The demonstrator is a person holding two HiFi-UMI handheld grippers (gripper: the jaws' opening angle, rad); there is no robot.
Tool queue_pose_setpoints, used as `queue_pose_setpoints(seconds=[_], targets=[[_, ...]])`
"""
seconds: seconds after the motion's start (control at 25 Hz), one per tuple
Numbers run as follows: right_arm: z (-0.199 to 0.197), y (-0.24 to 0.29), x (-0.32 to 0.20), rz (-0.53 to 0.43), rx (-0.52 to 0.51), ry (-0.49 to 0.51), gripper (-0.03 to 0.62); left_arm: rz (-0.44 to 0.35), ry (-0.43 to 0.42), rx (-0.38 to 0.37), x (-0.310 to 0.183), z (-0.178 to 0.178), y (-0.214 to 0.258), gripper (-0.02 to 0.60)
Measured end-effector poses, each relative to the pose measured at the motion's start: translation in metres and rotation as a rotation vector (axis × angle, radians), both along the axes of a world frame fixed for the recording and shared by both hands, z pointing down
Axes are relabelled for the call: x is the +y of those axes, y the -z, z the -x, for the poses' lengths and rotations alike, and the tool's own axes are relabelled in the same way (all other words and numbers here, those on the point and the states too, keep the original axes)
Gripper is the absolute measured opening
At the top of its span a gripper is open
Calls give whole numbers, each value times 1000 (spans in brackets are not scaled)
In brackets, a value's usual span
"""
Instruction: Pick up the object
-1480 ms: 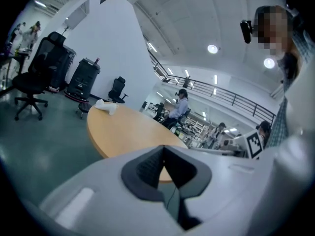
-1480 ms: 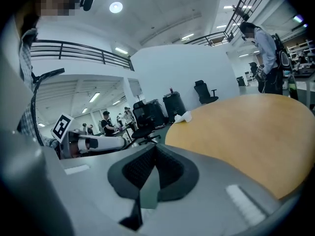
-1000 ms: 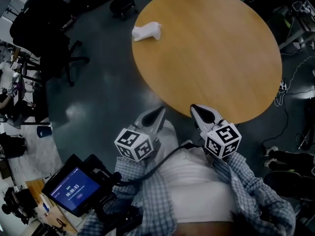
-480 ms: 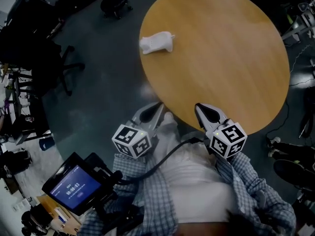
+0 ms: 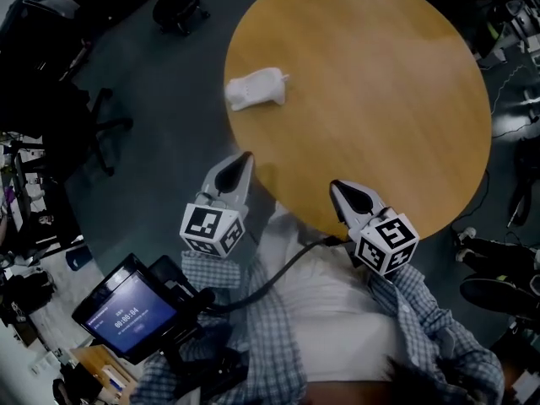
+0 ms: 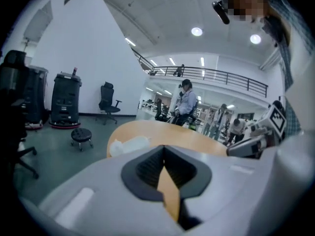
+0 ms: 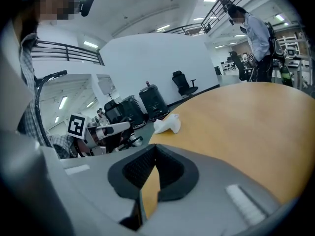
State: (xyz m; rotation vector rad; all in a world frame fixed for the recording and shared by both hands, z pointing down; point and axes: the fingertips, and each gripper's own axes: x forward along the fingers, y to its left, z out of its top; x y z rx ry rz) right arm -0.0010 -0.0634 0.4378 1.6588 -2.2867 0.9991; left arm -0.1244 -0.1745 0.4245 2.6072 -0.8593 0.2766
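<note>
A white object lies on its side near the left edge of the round wooden table. It also shows in the left gripper view as the white object and in the right gripper view as the white object. My left gripper is shut and empty, its tip at the table's near-left edge, short of the object. My right gripper is shut and empty at the table's near edge.
A black office chair and a small black stool stand on the grey floor left of the table. A screen device hangs at my lower left. Cables and gear lie at the right. People stand beyond the table.
My left gripper has moved forward and left, toward the table's edge and the white object. The view has shifted a little. The right gripper has kept its place.
</note>
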Motion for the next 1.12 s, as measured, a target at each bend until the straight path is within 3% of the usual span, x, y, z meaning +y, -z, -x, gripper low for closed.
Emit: queue_pose_setpoints(seconds=[0.16,0.32,0.44,0.56,0.72,0.88,1.12], targets=[[-12,1,-15,-12,-2,1,5,-77,-12,-62,-33,-4,5,17],[-25,-7,-31,5,-9,-22,5,-121,-127,-174,-64,-16,-9,87],[-34,-13,-32,20,-14,-48,5,-162,-228,-257,-78,-27,-22,170],[-43,-17,-30,39,-24,-77,5,-251,-311,-367,-94,-36,-40,317],[-56,-24,-27,51,-27,-90,5,-320,-467,-539,-104,-56,-68,362],[-60,-28,-30,65,-28,-94,5,-313,-620,-695,-119,-64,-96,382],[-66,-34,-36,92,-36,-116,5,-218,-786,-856,-135,-66,-138,400]])
